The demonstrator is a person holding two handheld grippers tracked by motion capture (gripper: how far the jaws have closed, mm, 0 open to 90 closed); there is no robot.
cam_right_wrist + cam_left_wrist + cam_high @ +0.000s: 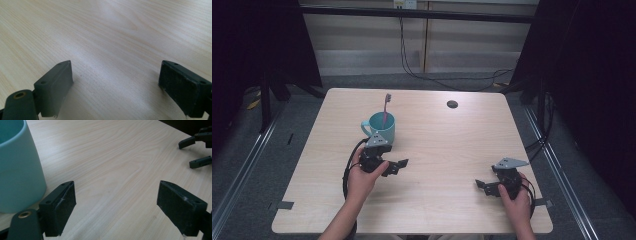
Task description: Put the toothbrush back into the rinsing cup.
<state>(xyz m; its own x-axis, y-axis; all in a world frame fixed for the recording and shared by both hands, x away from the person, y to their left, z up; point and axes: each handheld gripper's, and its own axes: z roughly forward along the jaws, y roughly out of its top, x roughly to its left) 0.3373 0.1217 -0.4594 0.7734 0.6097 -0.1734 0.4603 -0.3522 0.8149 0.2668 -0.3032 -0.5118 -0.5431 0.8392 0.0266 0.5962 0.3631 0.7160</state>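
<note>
- Left tongs (pixel 398 165) rest low over the worktop (pixel 447 150) with the jaws spread wide and nothing between them; the left gripper view shows bare wood grain in the gap.
- Right tongs (pixel 483 186) sit near the right front corner, likewise released and empty, jaws pointing left across the wood.
- Just beyond the left tongs stands the teal cup (pixel 380 128), upright, its handle turned to the left; in the left gripper view its wall (pixel 18 170) rises just beside the left-hand jaw, close but, as far as I can tell, not touching.
- Inside the cup leans a pink toothbrush (pixel 386 107), bristle end up and tipped slightly to the right, rising above the rim.
- Farther off, a small dark round hole (pixel 452 104) marks the far side of the worktop, well apart from everything; cables run along the floor behind.
- Judged from this, the cup and brush look set in place and both tongs are off them.
- Risk one: the left tongs are so close to the cup that a sideways swing of the hand could knock its wall, sliding or tipping it and spilling the brush.
- Risk two: the cable trailing from the left tongs loops near the cup's handle side; a pull could drag it against the cup.
- Risk three: the brush only leans on the rim, so any jolt to the cup could roll it round or out.
</note>
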